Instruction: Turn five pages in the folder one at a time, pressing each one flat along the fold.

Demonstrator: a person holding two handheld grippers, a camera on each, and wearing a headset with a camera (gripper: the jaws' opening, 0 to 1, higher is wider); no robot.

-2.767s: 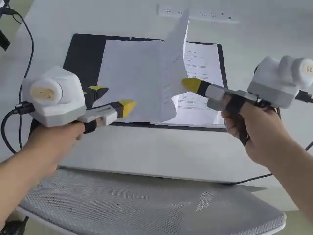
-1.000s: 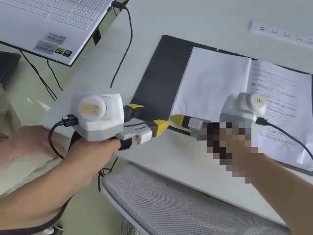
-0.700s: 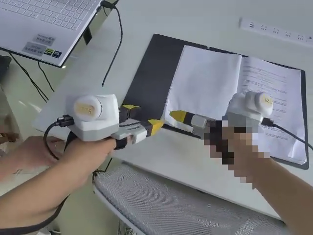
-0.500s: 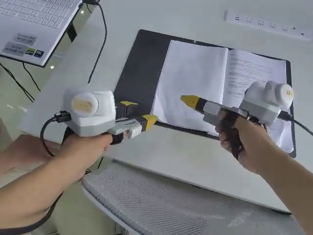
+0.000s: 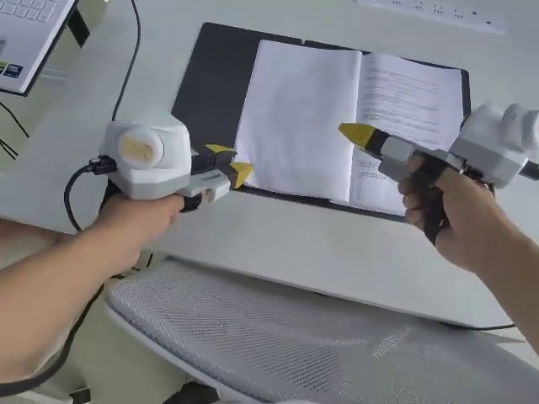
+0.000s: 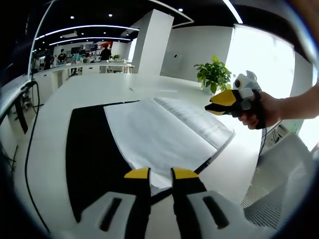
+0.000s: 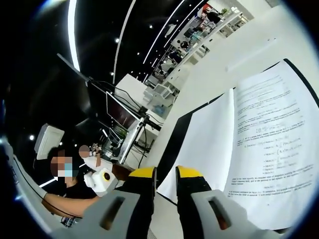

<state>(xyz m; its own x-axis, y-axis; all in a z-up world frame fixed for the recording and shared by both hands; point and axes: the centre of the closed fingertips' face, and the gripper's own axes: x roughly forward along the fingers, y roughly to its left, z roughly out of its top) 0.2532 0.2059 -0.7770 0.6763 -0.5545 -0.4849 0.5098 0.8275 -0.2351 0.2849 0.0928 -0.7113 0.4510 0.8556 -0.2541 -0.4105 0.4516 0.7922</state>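
The black folder point(image 5: 210, 76) lies open on the white table. A blank white page point(image 5: 295, 118) lies flat on its left half, a printed page point(image 5: 413, 93) on its right. My left gripper point(image 5: 232, 162) hovers at the folder's front left corner, jaws close together with nothing between them; its own view has the gripper point(image 6: 160, 173) just before the blank page point(image 6: 154, 134). My right gripper point(image 5: 358, 135) is held above the printed page near the fold, shut and empty. In its own view the gripper point(image 7: 166, 172) points at the blank page point(image 7: 209, 144) and the printed page point(image 7: 274, 139).
A laptop point(image 5: 21, 42) sits at the far left with a black cable point(image 5: 130, 59) running past the folder. A power strip point(image 5: 429, 10) lies behind the folder. A grey mesh chair back point(image 5: 295, 337) is below the table's front edge.
The upright page has come down flat on the left half. My right gripper has moved from the folder's front edge near the left gripper to above the printed page. The head camera shifted.
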